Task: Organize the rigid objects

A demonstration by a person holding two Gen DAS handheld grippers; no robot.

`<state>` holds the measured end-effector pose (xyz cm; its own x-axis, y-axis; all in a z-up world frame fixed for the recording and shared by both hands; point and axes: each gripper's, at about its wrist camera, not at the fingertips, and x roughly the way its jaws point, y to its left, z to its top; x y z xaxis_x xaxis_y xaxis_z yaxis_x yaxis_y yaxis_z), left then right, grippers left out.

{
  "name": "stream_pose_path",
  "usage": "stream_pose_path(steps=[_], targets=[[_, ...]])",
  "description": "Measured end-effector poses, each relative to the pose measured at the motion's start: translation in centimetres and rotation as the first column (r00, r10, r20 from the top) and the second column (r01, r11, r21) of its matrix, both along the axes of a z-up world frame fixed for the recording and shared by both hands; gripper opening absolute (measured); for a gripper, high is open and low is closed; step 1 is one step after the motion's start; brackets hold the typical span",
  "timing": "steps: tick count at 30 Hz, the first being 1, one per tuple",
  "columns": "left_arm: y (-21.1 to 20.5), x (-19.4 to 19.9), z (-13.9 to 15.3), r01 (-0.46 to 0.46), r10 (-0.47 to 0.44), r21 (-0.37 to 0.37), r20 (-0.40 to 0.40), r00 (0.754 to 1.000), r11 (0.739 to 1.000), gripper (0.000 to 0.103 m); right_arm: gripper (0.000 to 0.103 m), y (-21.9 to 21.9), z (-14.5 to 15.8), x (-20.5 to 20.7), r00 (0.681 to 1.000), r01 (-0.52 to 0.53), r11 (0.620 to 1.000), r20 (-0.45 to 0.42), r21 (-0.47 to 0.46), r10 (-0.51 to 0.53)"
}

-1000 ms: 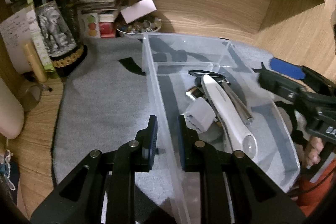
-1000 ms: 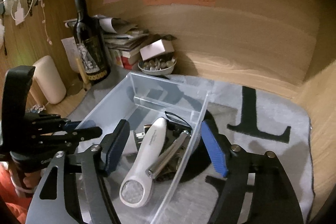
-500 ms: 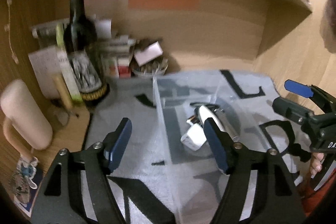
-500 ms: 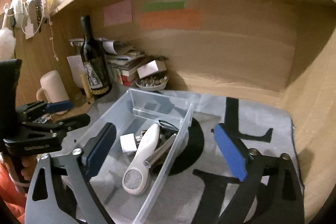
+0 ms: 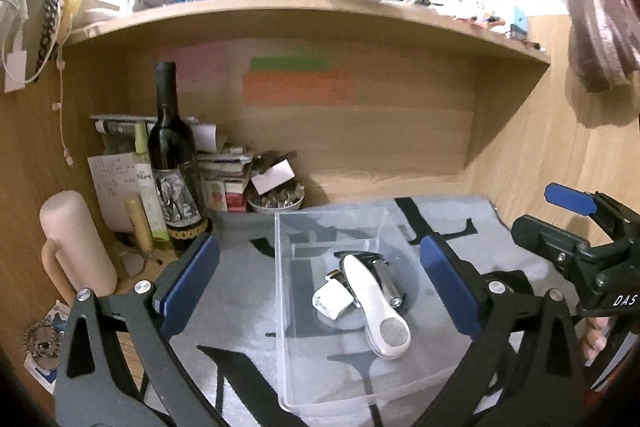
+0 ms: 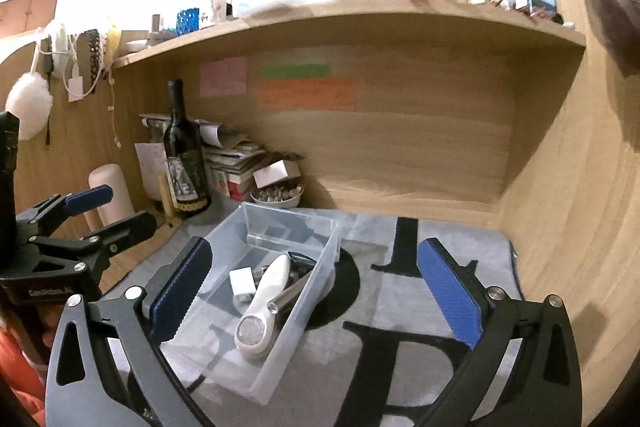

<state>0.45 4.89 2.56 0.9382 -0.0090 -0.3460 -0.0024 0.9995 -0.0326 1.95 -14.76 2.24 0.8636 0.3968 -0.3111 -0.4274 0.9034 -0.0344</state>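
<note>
A clear plastic bin [image 5: 280, 315] [image 6: 280, 355] sits on a grey mat with black letters. Inside lie a white handheld device [image 5: 376, 303] [image 6: 266, 307], a metal tool [image 5: 388, 277] [image 6: 290, 293] and a white plug adapter [image 5: 334, 301] [image 6: 242, 281]. My left gripper [image 5: 320, 287] is open and empty, held back above the bin; it also shows in the right wrist view [image 6: 108, 209]. My right gripper [image 6: 312, 291] is open and empty, above the bin's right side; it also shows in the left wrist view [image 5: 556, 215].
A dark wine bottle [image 5: 172, 163] [image 6: 186, 163], stacked papers and boxes [image 5: 224, 167], a bowl of small items [image 5: 276, 201] [image 6: 276, 197] and a beige mug [image 5: 74, 243] stand at the back left. A cluttered wooden shelf [image 5: 320, 11] runs overhead. Wooden wall on the right [image 6: 568, 207].
Both grippers have pulled back and up from the bin. The left gripper went from nearly shut on the bin's left wall to wide open. The bin's contents have not moved.
</note>
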Motion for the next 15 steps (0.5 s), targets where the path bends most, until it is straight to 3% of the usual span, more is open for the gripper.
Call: stream_pose_path(steps=[15], targets=[[-1.1, -2.0, 0.5, 0.012, -0.011, -0.002, 0.051, 0.999, 1.0, 0.103, 0.103, -0.4, 0.2, -2.0, 0.999, 0.012, 1.0, 0.051, 0.009, -0.012]])
